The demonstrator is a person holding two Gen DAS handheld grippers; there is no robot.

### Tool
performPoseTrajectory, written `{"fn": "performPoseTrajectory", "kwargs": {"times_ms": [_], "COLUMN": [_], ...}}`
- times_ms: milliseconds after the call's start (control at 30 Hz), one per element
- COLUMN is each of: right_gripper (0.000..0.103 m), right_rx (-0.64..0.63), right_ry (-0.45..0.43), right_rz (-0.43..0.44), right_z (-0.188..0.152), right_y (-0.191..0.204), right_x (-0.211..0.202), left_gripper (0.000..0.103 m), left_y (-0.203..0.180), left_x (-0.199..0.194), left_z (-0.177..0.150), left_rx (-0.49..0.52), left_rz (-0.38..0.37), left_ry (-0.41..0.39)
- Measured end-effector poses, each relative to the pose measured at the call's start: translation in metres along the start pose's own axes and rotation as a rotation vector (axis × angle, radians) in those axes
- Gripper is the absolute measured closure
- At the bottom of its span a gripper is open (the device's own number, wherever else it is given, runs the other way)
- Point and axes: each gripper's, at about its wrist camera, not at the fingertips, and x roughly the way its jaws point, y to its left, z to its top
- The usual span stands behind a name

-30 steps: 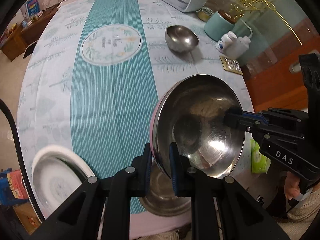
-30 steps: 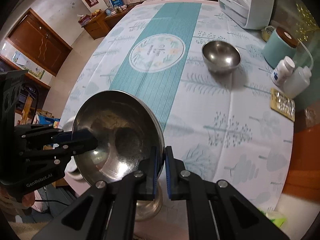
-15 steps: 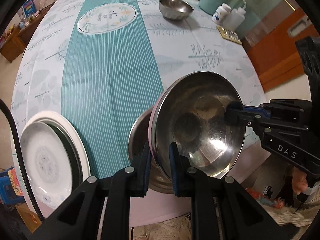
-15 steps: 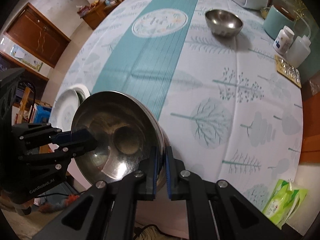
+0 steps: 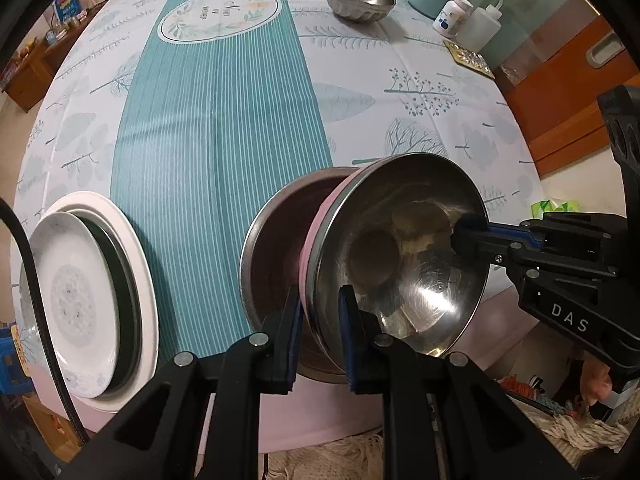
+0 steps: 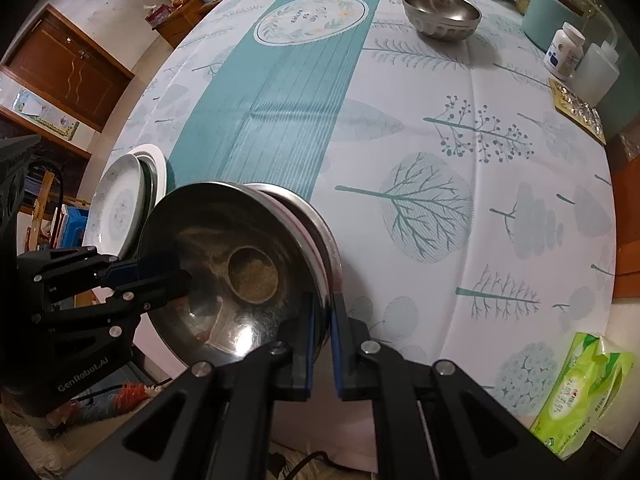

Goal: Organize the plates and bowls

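Steel bowl pinched at opposite rims by my left gripper and right gripper | lower centre, above nested bowl | risk: uneven release tips it off table edge.

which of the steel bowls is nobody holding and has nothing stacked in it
The far steel bowl, alone near the bottles. The others sit nested at the near edge, the top one gripped by both claws.

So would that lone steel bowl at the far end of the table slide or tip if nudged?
Probably slides: the far steel bowl looks smooth and sits on a slick-looking tablecloth. Its rounded sides suggest it may rock rather than topple. It's likely stiff and light, like thin metal.
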Motion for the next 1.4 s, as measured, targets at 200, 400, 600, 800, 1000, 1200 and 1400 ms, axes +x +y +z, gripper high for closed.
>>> {"fn": "performPoseTrajectory", "kwargs": {"times_ms": [200,400,600,800,1000,1200,1400], "right_gripper": [0.096,0.096,0.093,0.093,0.059,0.059,0.059], "right_rx": [-0.013,-0.029,-0.03,-0.036,-0.022,-0.031,-0.022], "right_ry": [0.018,0.026,0.027,0.028,0.037,0.025,0.019], "right_rz": [-0.003,-0.023,-0.022,-0.041,-0.044,-0.032,-0.03], "right_z": [-0.002,-0.002,0.002,0.002,-0.001,-0.004,-0.007], "right_y": [-0.001,0.003,0.004,0.005,0.004,0.008,0.008], "right_x": [0.012,0.02,0.021,0.022,0.024,0.021,0.02], "left_gripper": [0.088,0.086,0.083,0.079,0.052,0.043,0.039], "left_y": [-0.001,0.002,-0.001,-0.003,-0.006,-0.007,-0.009], "left_x": [0.009,0.016,0.021,0.025,0.019,0.013,0.01], "left_z": [0.001,0.002,0.005,0.005,0.004,0.001,-0.001], "left_rx": [-0.005,-0.012,0.002,0.016,0.026,0.038,0.046], "left_rz": [0.023,0.033,0.037,0.035,0.058,0.055,0.05], "left_ry": [0.018,0.034,0.051,0.062,0.034,0.01,0.0]}}
